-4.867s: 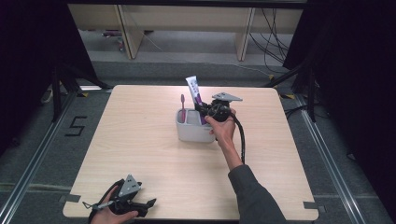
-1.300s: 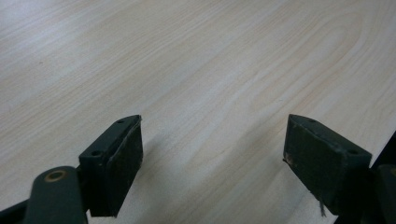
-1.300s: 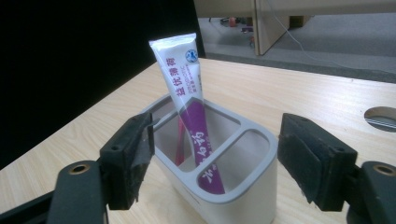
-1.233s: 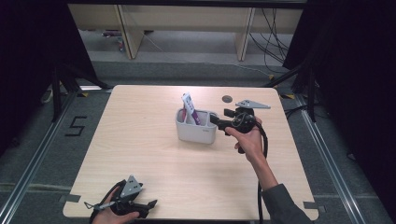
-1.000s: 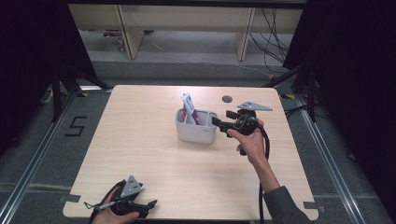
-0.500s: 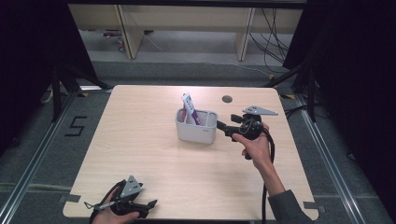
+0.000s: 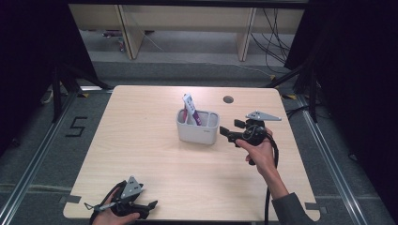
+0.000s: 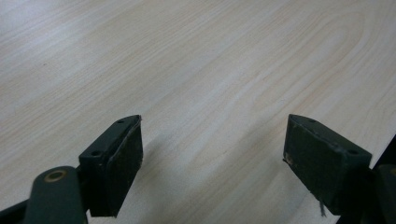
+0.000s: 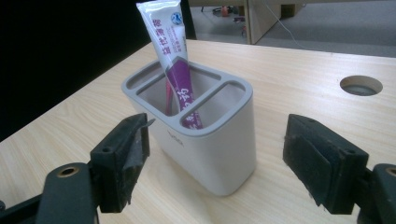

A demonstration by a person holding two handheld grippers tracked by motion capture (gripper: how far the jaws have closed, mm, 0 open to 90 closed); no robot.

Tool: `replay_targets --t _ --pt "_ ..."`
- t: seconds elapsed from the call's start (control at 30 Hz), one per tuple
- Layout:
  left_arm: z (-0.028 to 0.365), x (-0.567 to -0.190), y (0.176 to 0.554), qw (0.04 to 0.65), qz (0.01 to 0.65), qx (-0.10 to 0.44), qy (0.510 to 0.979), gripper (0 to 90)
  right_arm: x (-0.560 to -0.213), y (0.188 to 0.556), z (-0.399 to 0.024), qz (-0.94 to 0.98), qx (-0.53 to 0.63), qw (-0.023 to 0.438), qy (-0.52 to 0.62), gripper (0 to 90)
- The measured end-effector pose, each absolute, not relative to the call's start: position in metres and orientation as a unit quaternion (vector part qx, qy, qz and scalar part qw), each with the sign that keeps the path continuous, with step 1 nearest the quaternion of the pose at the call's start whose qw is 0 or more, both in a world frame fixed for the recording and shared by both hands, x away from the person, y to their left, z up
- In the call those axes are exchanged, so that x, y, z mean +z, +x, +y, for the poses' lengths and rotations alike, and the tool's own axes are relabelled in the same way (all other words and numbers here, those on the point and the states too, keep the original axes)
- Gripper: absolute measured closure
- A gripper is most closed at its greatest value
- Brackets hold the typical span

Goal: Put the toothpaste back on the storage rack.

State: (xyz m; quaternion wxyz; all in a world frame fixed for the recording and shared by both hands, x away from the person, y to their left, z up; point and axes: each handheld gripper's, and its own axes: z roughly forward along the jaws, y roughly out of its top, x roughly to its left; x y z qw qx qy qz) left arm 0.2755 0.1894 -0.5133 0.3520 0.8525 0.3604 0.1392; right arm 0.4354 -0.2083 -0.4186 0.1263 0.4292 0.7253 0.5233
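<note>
A grey holder [image 7: 197, 133] with several compartments stands near the middle of the table. A white and purple toothpaste tube [image 7: 189, 106] leans in it, cap end down. My right gripper [image 7: 226, 134] hovers just right of the holder, level, jaws open and empty. In the right gripper view the holder [image 9: 210, 144] stands ahead of the open right gripper [image 9: 217, 128], apart from both pads, with the tube [image 9: 170, 51] rising from a rear compartment. A thin pink item stands behind the tube. My left gripper [image 7: 150, 205] rests at the table's front left edge, open and empty; the left gripper [image 8: 213, 121] faces bare wood.
A round cable hole [image 7: 228, 99] sits in the table behind the right gripper, also the hole [image 9: 360, 85] at the far right. The pale wood table [image 7: 141, 140] ends close to the left hand. Dark floor and shelving legs lie beyond.
Earlier the right gripper was at the tube over the holder. Now it is drawn back to the right and slightly nearer, empty, with the tube leaning in the holder. The left gripper stayed put.
</note>
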Motion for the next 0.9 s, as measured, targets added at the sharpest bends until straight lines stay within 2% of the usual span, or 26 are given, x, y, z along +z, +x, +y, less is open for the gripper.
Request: replay_targets --t 0.03,0.1,0.17,0.47,0.5,0.57,0.77,0.9 --pt "0.192 -0.512 0.277 0.338 0.349 0.14 0.863 19.3 -0.419 0.435 -0.208 0.725 0.523 0.126 0.429 23.8" --pt "0.189 -0.514 0.275 0.357 0.365 0.141 0.848 19.3 -0.42 0.434 -0.21 0.726 0.52 0.135 0.429 23.7" --pt "0.192 -0.512 0.276 0.34 0.352 0.142 0.861 19.3 -0.421 0.433 -0.212 0.726 0.52 0.132 0.431 23.5" --pt "0.19 -0.513 0.276 0.347 0.36 0.139 0.855 19.3 -0.429 0.426 -0.219 0.725 0.522 0.129 0.431 22.8" --pt "0.19 -0.513 0.276 0.348 0.361 0.139 0.854 19.3 -0.429 0.423 -0.218 0.721 0.517 0.114 0.447 22.4" --pt "0.192 -0.512 0.276 0.343 0.358 0.142 0.857 19.3 -0.431 0.424 -0.221 0.728 0.516 0.131 0.433 22.4" --pt "0.192 -0.513 0.274 0.352 0.369 0.143 0.848 19.3 -0.436 0.419 -0.219 0.731 0.512 0.117 0.436 22.3" --pt "0.195 -0.511 0.275 0.334 0.357 0.146 0.86 19.3 -0.437 0.416 -0.217 0.728 0.511 0.104 0.444 22.2"
